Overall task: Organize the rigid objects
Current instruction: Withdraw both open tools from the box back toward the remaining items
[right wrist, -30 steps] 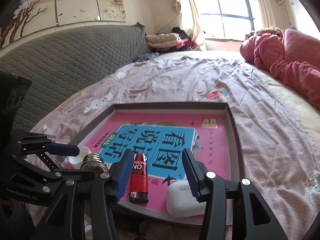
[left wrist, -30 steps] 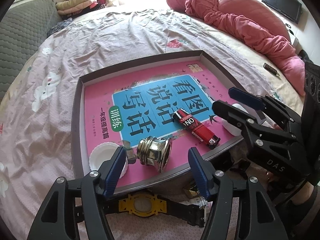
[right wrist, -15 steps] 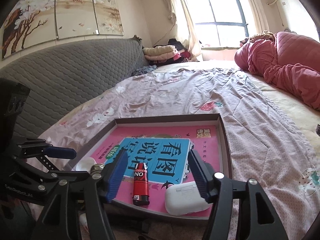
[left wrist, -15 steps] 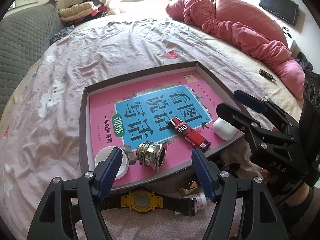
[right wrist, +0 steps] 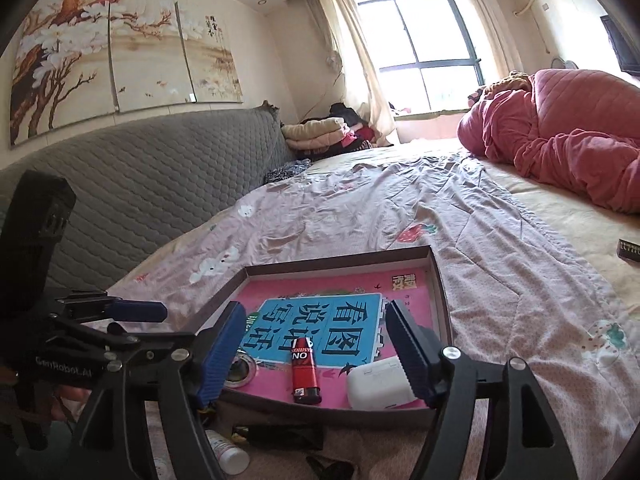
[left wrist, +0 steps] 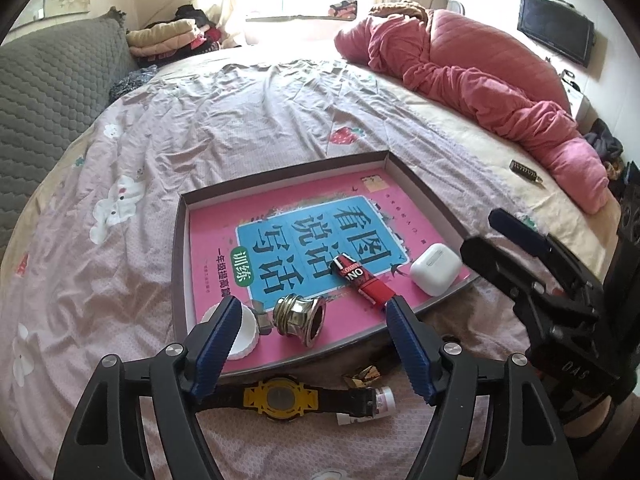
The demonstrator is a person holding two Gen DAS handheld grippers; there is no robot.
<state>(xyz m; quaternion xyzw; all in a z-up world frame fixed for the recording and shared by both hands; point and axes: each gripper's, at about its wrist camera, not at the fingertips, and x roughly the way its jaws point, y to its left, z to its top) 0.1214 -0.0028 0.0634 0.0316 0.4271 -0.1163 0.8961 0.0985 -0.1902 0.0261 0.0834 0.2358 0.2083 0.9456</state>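
Observation:
A shallow brown tray (left wrist: pixel 178 280) on the bed holds a pink book. On the book lie a white cap (left wrist: pixel 246 330), a brass fitting (left wrist: pixel 300 320), a red lighter (left wrist: pixel 362 280) and a white earbuds case (left wrist: pixel 436 268). My left gripper (left wrist: pixel 312 303) hovers over the tray's near edge above the fitting. Its jaws are opening and hold nothing. To the right of the case, my right gripper (left wrist: pixel 486 232) is apart from it. In its own view the right gripper (right wrist: pixel 315 308) is opening, empty, with the lighter (right wrist: pixel 306 372) and case (right wrist: pixel 378 382) below it.
A yellow-faced watch (left wrist: pixel 280 398), a small white bottle (left wrist: pixel 380 400) and a gold foil scrap (left wrist: pixel 364 374) lie on the sheet in front of the tray. A pink quilt (left wrist: pixel 480 80) is bunched at the far right, and a grey headboard (right wrist: pixel 160 184) runs along the left.
The right gripper's jaws have widened and drawn back from the white earbuds case, which now lies free in the tray. Both grippers have risen and pulled back a little.

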